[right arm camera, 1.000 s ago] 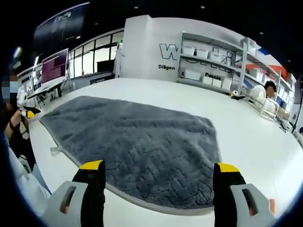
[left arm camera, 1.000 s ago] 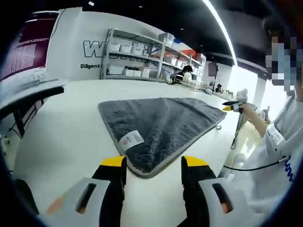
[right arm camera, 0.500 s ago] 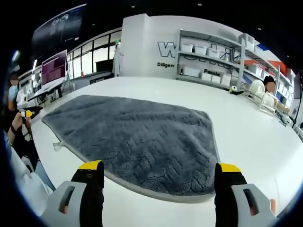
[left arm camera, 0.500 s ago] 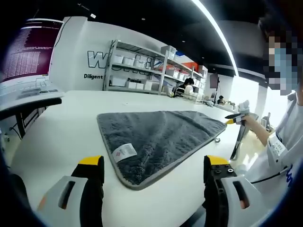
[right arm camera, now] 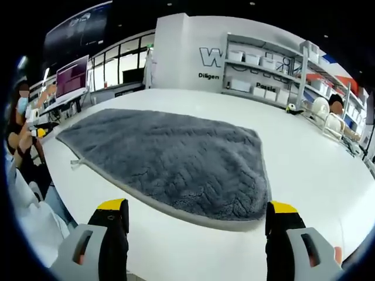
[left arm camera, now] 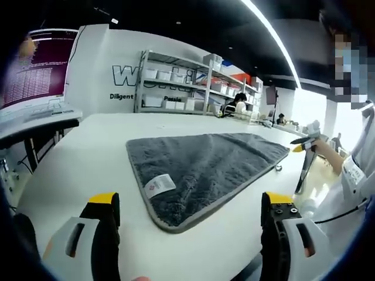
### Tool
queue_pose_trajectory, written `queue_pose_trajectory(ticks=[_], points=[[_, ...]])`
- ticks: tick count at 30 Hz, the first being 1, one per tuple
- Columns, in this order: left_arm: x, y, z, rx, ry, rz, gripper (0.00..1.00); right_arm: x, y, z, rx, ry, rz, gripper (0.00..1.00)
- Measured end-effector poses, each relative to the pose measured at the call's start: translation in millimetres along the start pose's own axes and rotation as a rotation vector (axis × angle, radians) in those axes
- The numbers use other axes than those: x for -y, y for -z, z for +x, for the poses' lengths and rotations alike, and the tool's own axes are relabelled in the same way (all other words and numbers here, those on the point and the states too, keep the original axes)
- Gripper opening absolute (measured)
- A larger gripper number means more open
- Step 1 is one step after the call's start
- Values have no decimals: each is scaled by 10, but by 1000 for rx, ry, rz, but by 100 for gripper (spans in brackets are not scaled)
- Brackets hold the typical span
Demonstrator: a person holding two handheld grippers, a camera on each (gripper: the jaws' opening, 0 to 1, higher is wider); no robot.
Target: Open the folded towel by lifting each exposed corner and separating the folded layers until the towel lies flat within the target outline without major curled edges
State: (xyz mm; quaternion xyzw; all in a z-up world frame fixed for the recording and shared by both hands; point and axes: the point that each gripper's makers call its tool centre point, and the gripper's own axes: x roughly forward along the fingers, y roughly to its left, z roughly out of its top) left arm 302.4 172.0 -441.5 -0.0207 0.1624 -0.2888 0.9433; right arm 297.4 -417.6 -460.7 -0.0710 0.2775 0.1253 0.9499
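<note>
Room: white hall with metal shelving (left arm camera: 176,82) against a wall bearing large dark lettering; a monitor (left arm camera: 38,67) stands well away from the towel, beyond the table's edge.
Table (left arm camera: 76,158): broad white top; it carries the towel.
Towel (left arm camera: 205,167): grey, plush, lying flat on the table with a lighter bound edge; in the left gripper view one corner points toward the camera, and a small white label (left arm camera: 160,184) lies on the towel near that corner. In the right gripper view the towel (right arm camera: 170,158) spreads wide, its nearest corner lying ahead of the right jaw.
Left gripper (left arm camera: 190,213): jaws spread wide apart, holding nothing; the yellow-capped tips sit on either side of the towel's near corner, short of it and not touching.
Right gripper (right arm camera: 196,216): jaws wide apart, nothing between them; the tips are near the towel's near edge without touching it. In the left gripper view it appears beyond the towel's far corner, in the person's hand.
Person: a white sleeve (left arm camera: 357,181) beside the towel's far side.
</note>
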Motion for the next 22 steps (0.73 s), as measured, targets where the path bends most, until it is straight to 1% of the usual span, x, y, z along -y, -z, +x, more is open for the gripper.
queue_pose_trajectory(ticks=[4, 7, 13, 22], points=[[-4, 43, -2, -2, -2, -7, 99, 36, 47, -11, -14, 15, -8, 99], [7, 84, 1, -15, -3, 0, 99, 36, 38, -30, -3, 11, -4, 99], [-4, 98, 11, -16, -8, 0, 99, 39, 39, -39, 2, 17, 1, 99], [-5, 144, 7, -42, -18, 12, 99, 81, 102, 2, -9, 26, -3, 99]])
